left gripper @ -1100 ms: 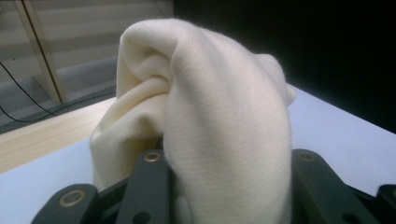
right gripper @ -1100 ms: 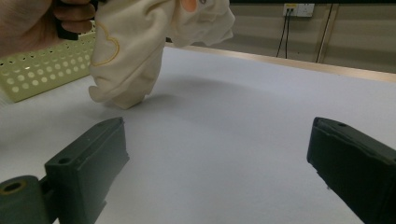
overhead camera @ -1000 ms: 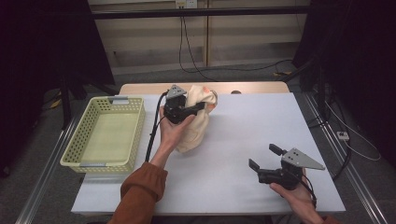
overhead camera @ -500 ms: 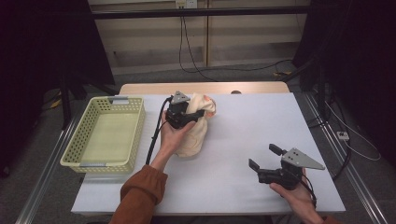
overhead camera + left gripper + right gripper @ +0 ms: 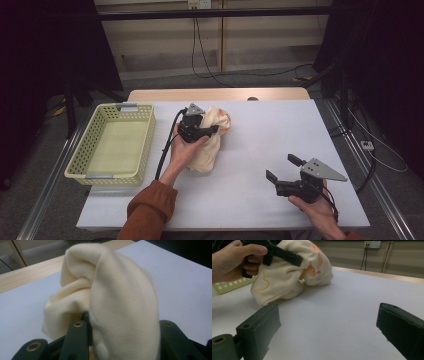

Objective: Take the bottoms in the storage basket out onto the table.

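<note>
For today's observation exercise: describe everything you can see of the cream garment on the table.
The cream garment is a soft knitted piece, crumpled into a heap on the white table. It bears an orange heart outline, orange patches and a small button. One fold stands bunched between the jaws of the left gripper, which have just been opening slightly; its lower part rests on the table, right of the yellow basket.

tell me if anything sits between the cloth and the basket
Nothing visible does. The cloth, bunched between the left gripper jaws, lies on the table just right of the basket, with bare tabletop between them. The basket looks empty.
</note>
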`<control>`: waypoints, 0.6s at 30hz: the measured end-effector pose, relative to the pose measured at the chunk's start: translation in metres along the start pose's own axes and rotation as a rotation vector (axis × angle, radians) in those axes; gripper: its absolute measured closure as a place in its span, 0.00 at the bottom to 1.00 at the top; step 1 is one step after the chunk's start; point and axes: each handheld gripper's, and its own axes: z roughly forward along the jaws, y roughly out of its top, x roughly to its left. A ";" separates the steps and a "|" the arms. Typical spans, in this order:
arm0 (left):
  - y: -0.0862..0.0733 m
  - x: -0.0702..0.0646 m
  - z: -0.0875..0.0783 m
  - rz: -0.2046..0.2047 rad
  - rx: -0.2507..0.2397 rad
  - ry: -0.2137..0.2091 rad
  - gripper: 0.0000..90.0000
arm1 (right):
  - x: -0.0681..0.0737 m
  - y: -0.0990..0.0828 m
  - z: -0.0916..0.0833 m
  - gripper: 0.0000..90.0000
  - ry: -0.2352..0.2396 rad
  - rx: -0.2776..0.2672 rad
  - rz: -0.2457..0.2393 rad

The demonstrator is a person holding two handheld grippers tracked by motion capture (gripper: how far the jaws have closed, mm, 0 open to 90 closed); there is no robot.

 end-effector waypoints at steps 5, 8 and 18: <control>-0.005 0.000 0.011 0.005 0.054 -0.007 0.65 | 0.000 0.000 0.000 0.06 0.001 -0.001 -0.001; -0.009 -0.002 0.018 0.008 0.079 -0.024 0.64 | 0.000 0.000 0.000 0.06 0.002 -0.001 0.000; -0.015 -0.013 0.035 0.007 0.108 -0.056 0.59 | 0.001 0.000 0.000 0.06 0.003 0.000 -0.001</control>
